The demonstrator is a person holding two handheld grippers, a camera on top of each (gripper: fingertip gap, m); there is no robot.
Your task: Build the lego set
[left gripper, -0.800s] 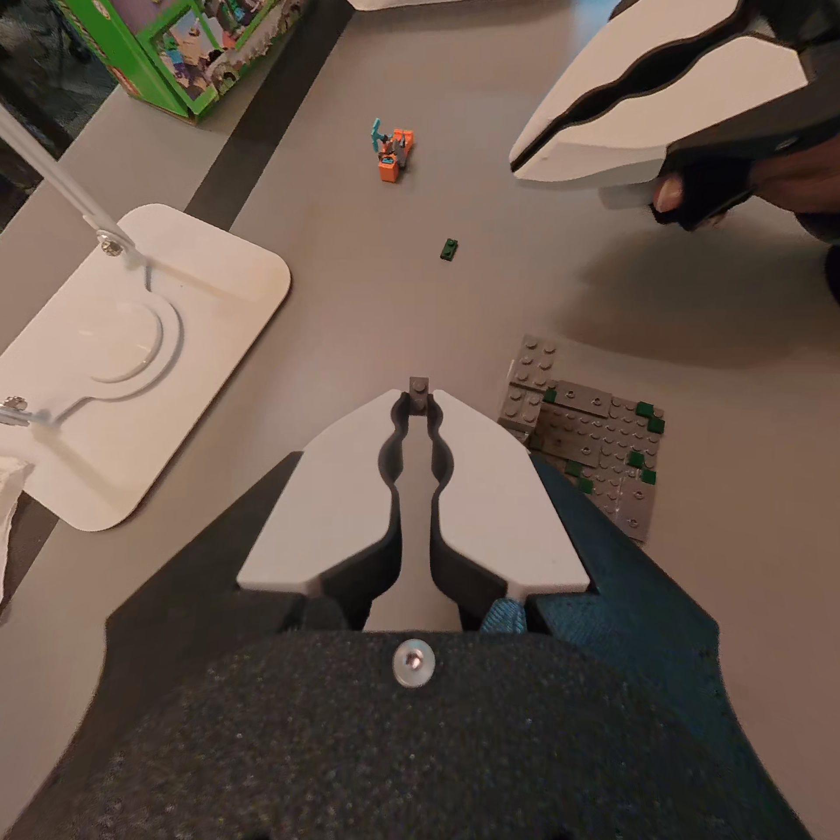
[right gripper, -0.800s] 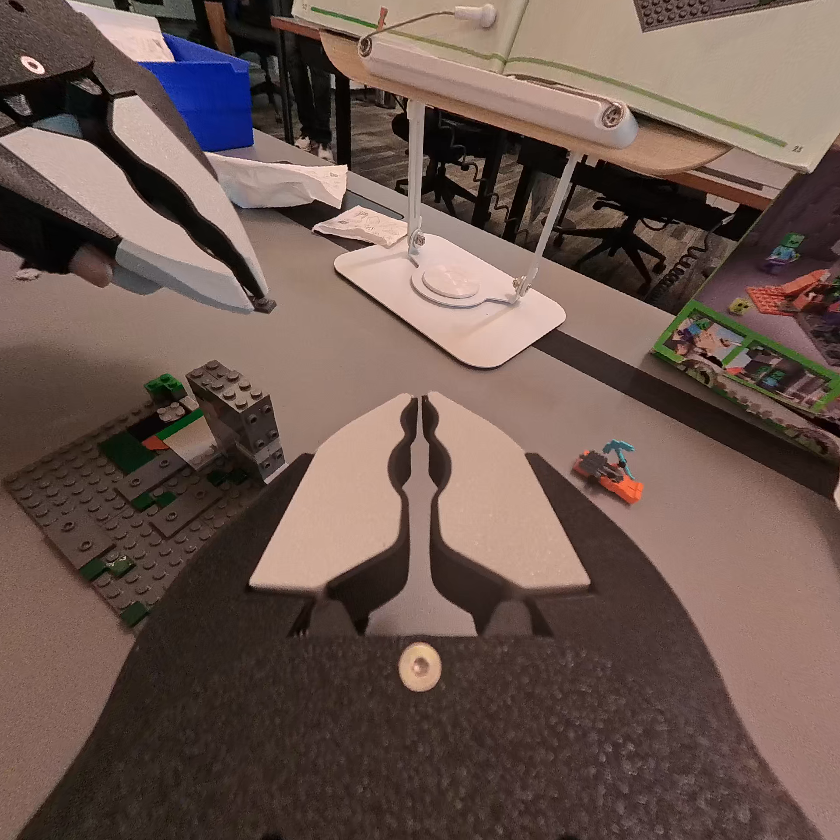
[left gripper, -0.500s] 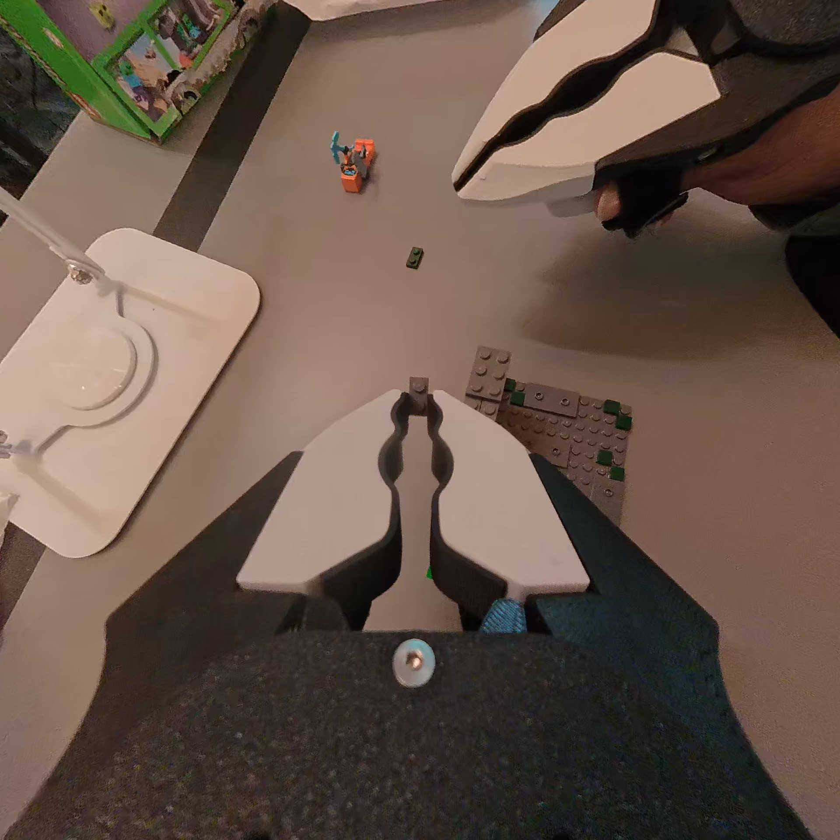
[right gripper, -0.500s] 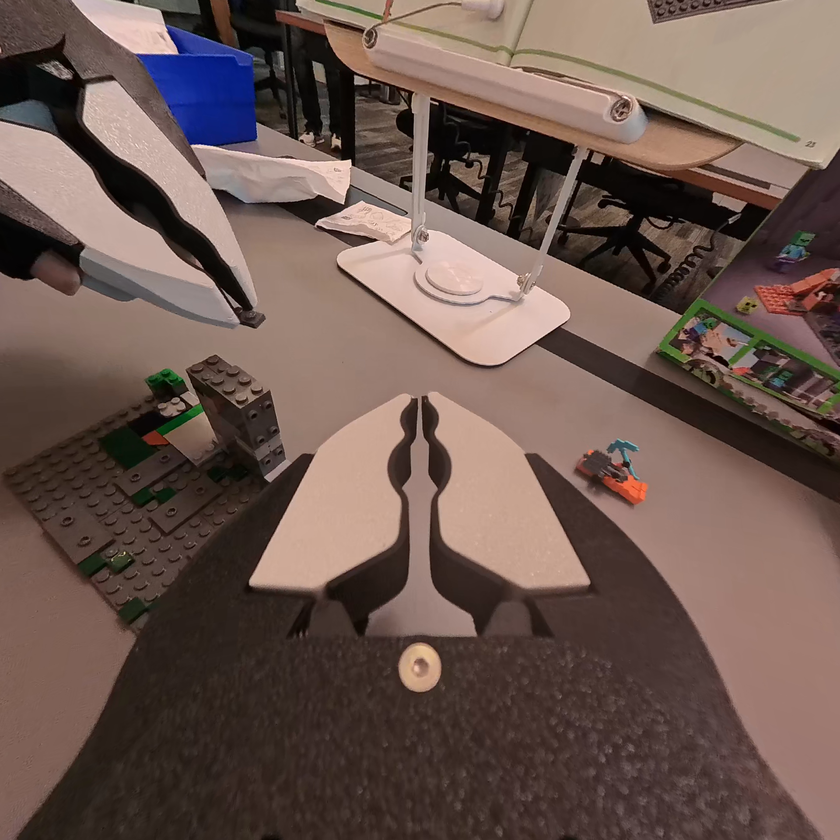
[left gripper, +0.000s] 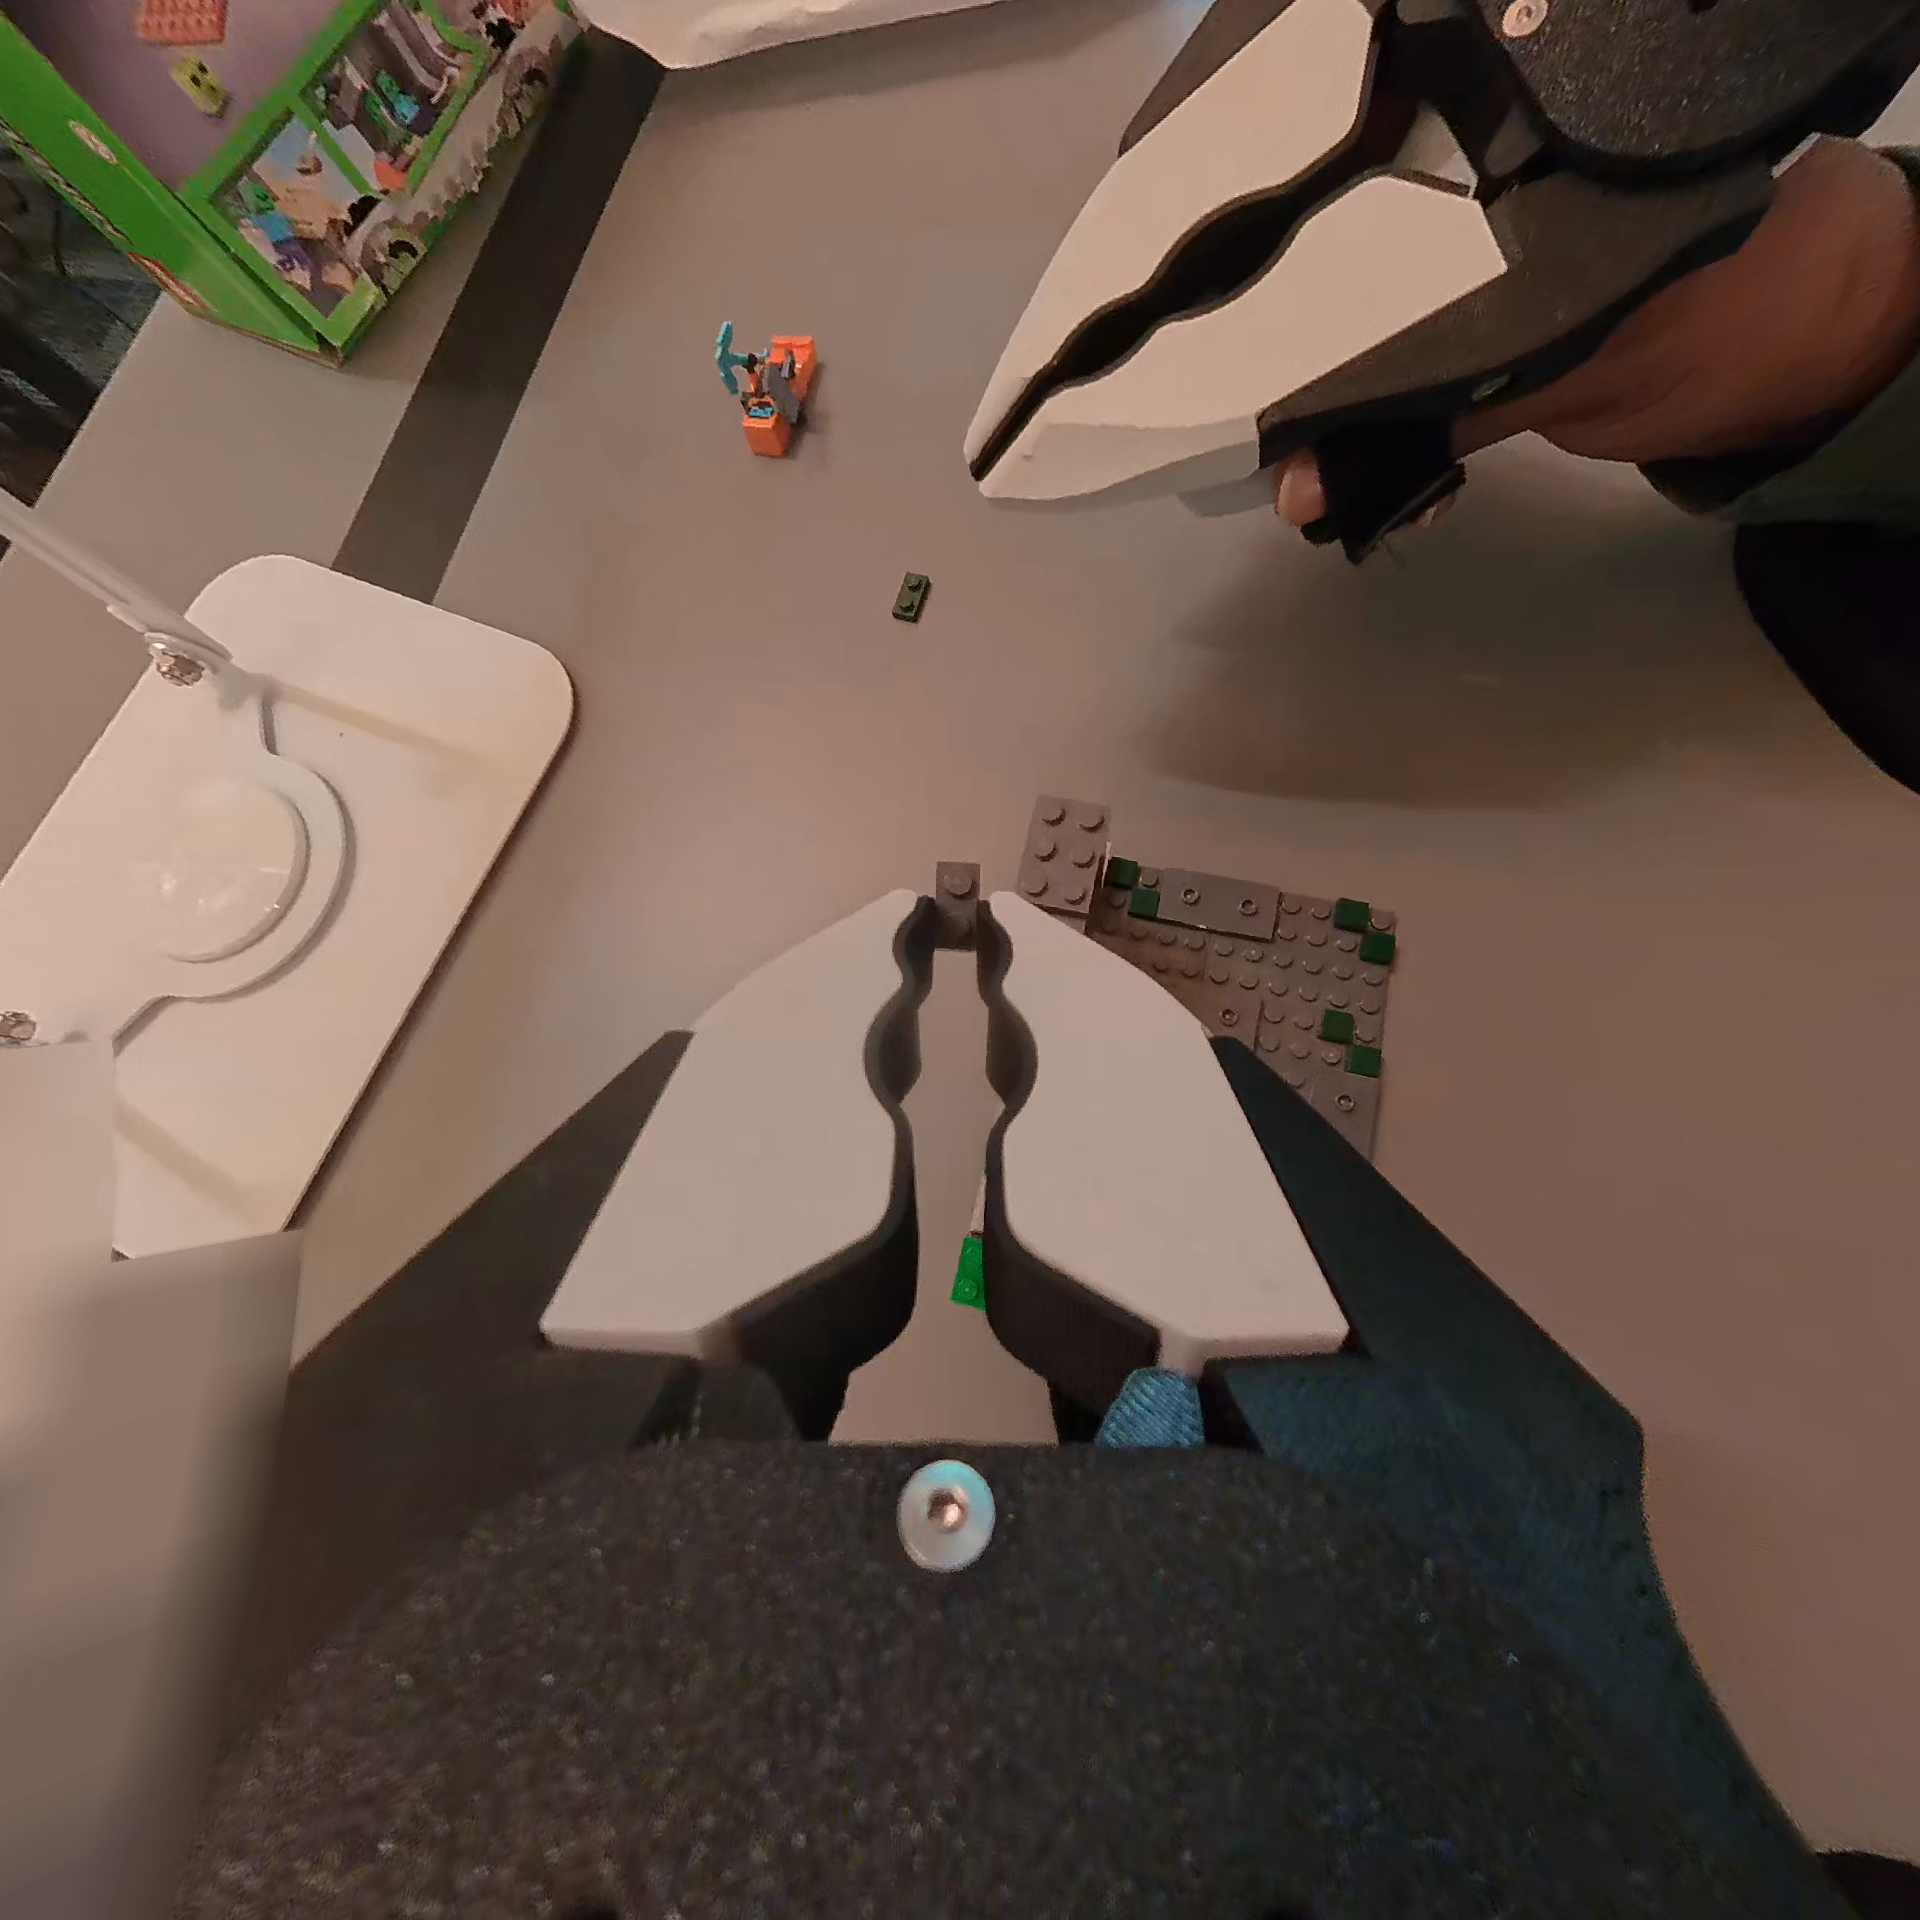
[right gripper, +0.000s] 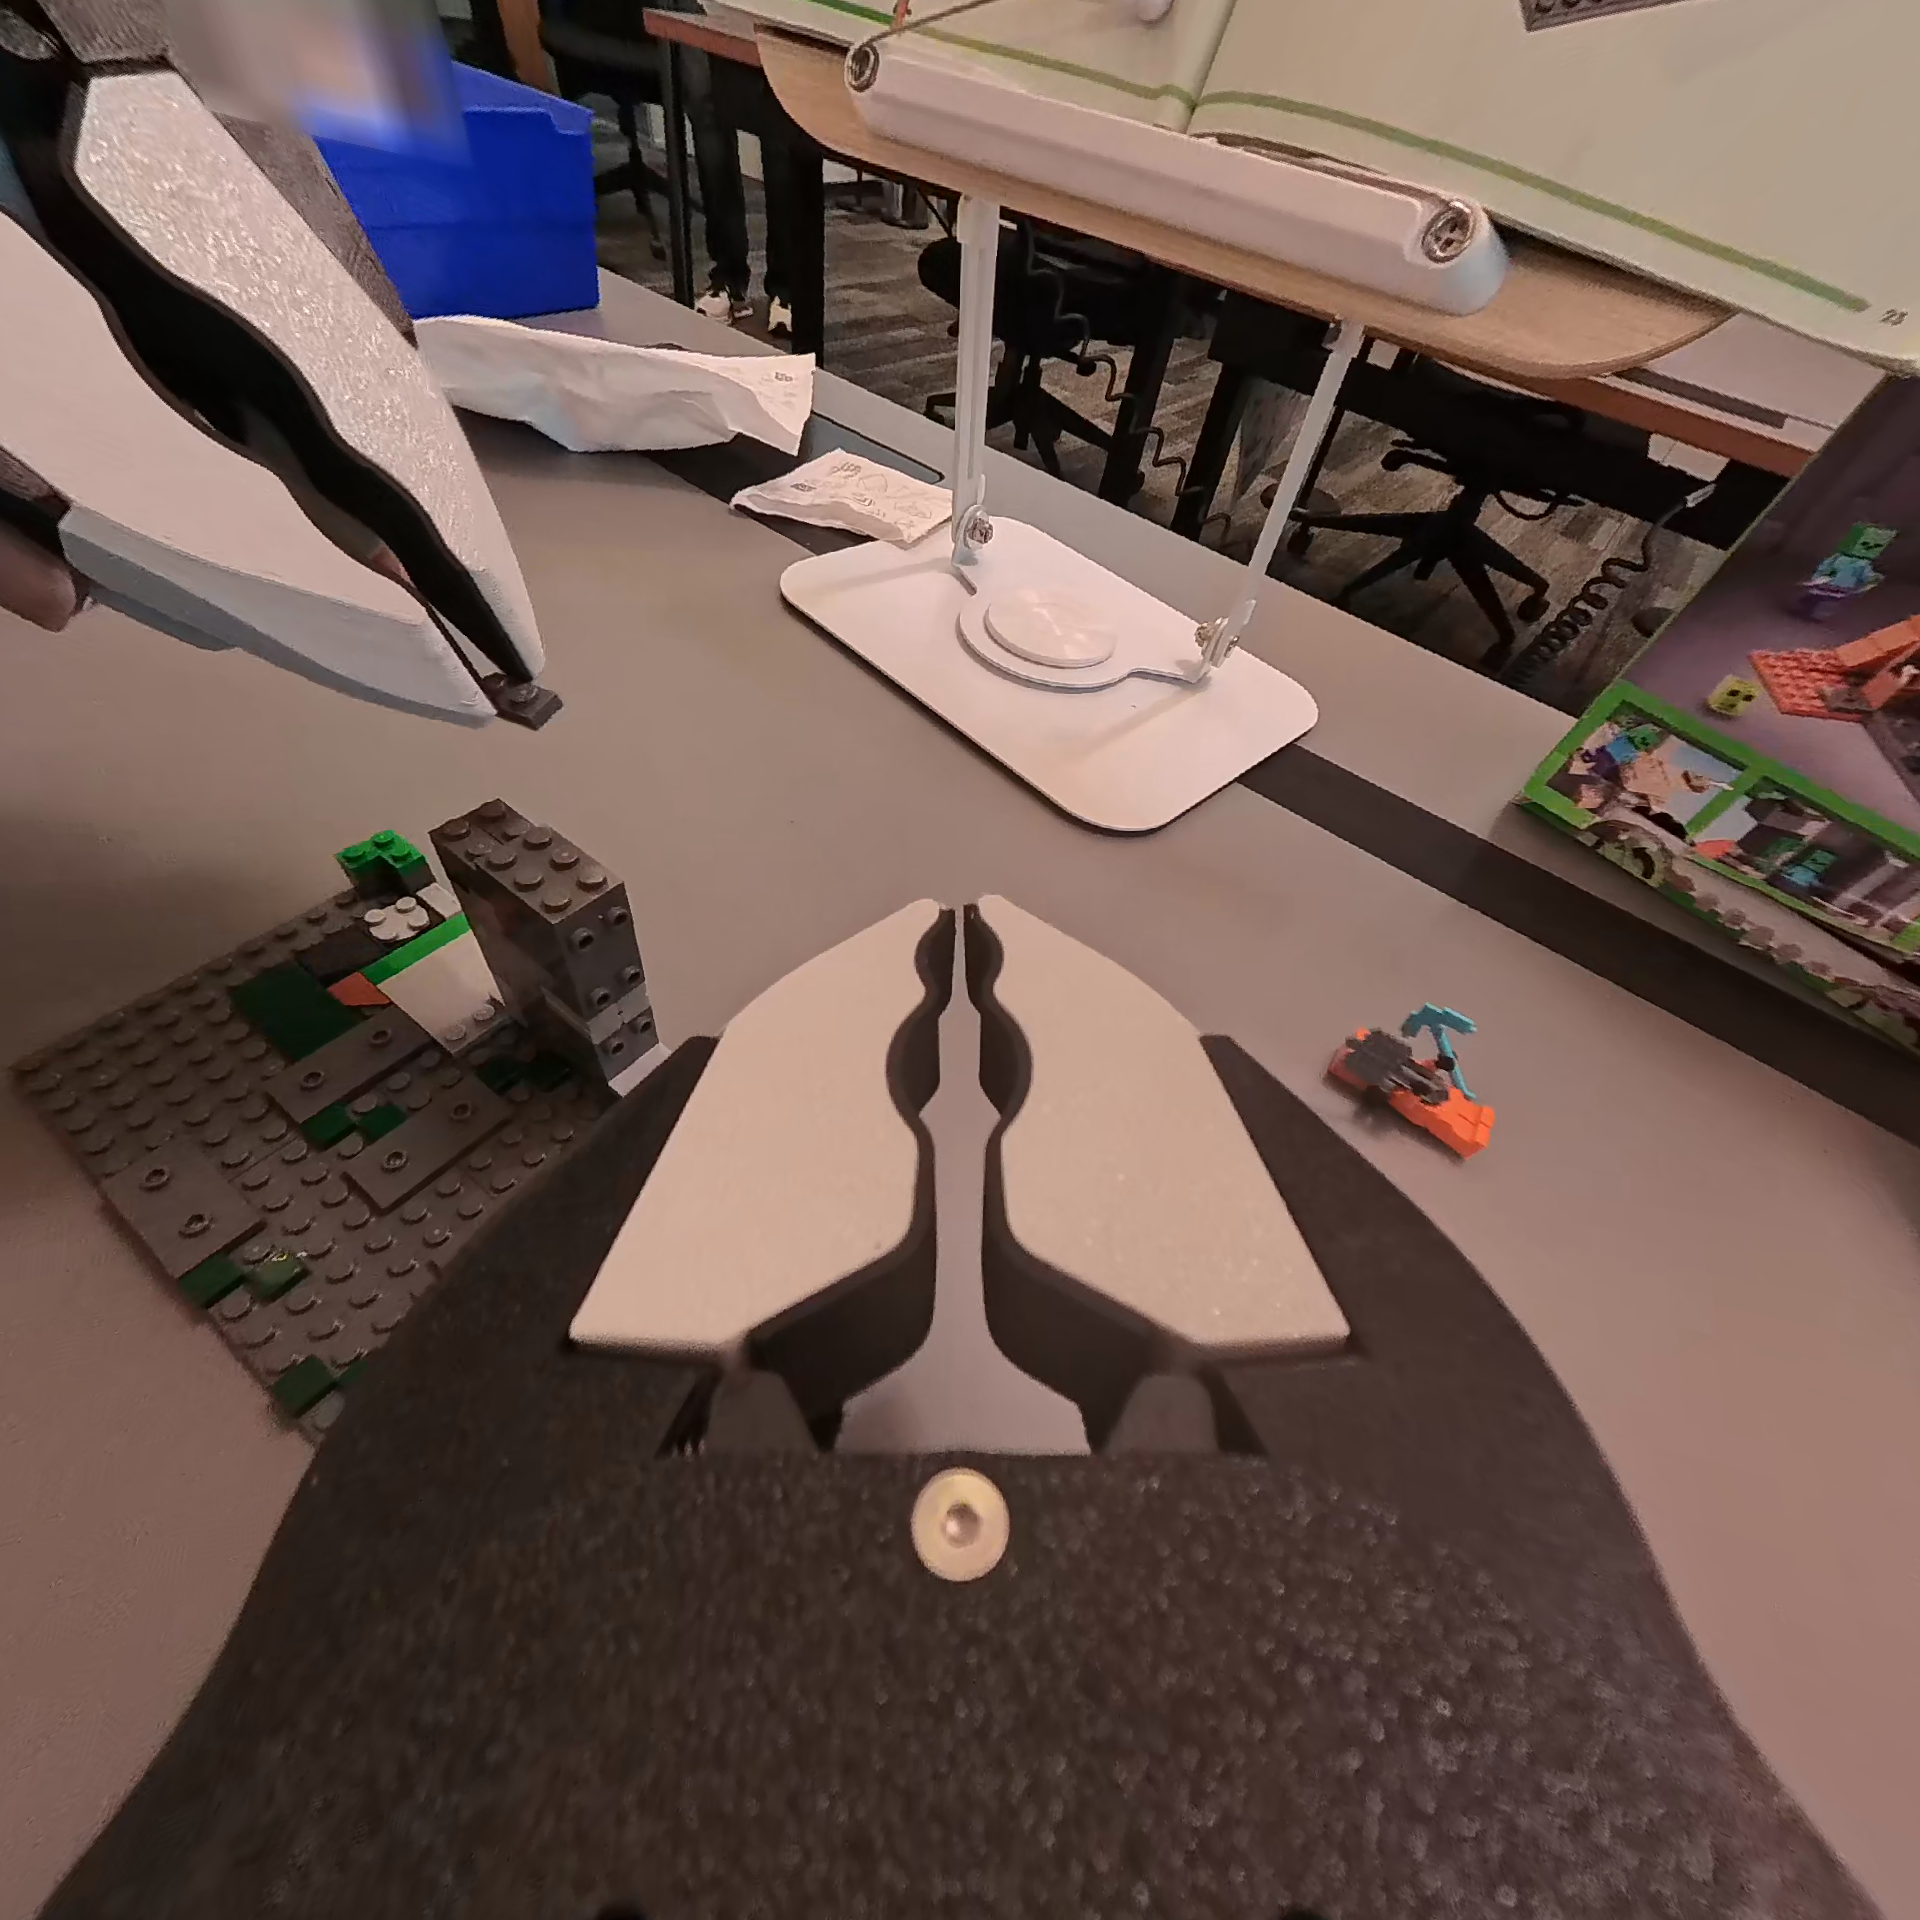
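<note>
The grey bench [left gripper: 1039, 727] lies mostly bare around the baseplate [right gripper: 208, 1174], the landmark here. Far beyond the baseplate the green box [left gripper: 260, 177] sits at the bench edge; the white stand [left gripper: 260, 831] rests well off to one side. The right claw [right gripper: 958, 914] hangs beside the baseplate, pressed together and empty. The left claw [left gripper: 956, 914] hovers just past the baseplate's tower corner, pinching a grey plate [left gripper: 956, 902]. Beyond, apart, lie an orange figure [left gripper: 774, 390] and a green plate [left gripper: 910, 595].
</note>
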